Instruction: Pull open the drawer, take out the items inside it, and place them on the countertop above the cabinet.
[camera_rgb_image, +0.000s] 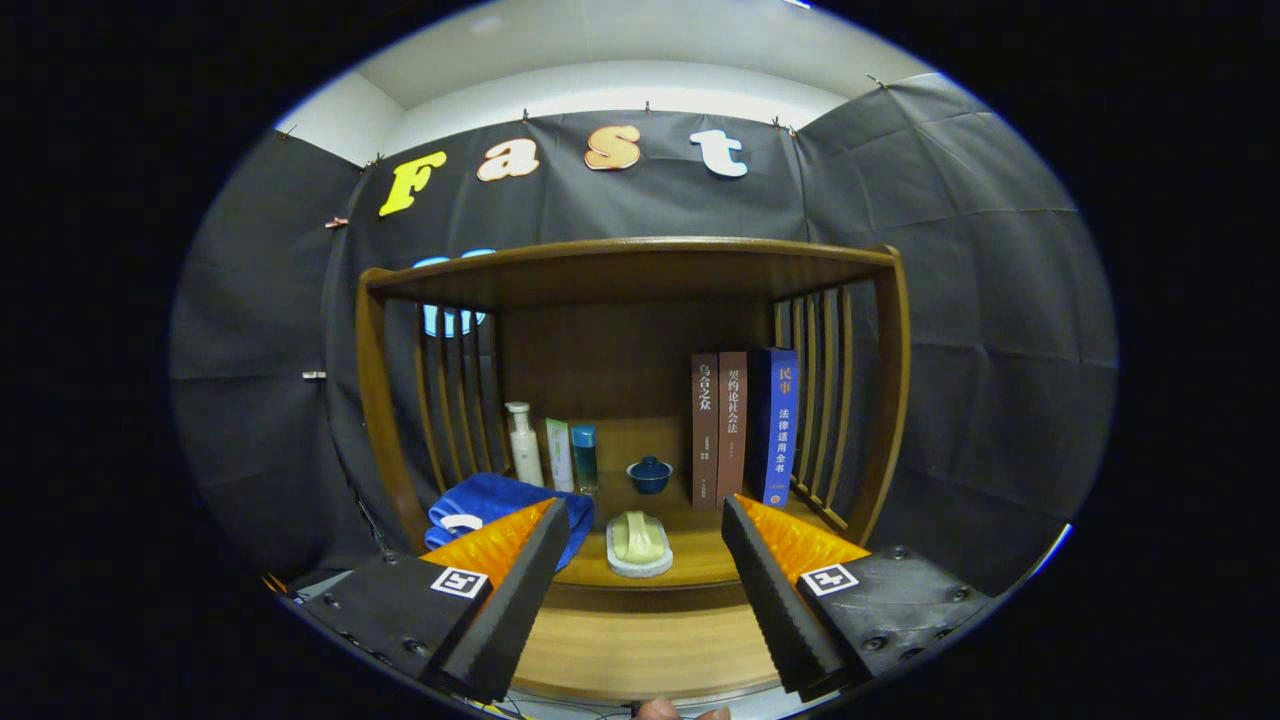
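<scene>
Tongs: we hold the tongs (640, 600) spread wide, gripping nothing, low centre.
Drawer: probably below the worktop (640, 650), under the frame's bottom edge.
Next: we should tilt down, find its handle, pull straight.

Gripper (640, 580), jaws apart with nothing held: fingers (505, 610) faced in black ribbed pads, backed in orange textured plastic, each body marked with a black-and-white square tag. Cabinet (885, 400) seen in mid-brown wood, countertop (690, 545) a lighter honey brown. Towel (500, 500) is deep blue. Soap (638, 537) is pale green on a white dish (640, 566). Lidded cup (650, 474) is dark blue. Pump bottle (524, 445) is cream-white, tube (560, 455) white with green, small bottle (585, 458) teal-capped. Two books (718, 430) are brown with pale lettering, a third book (780, 425) blue with white lettering.
</scene>
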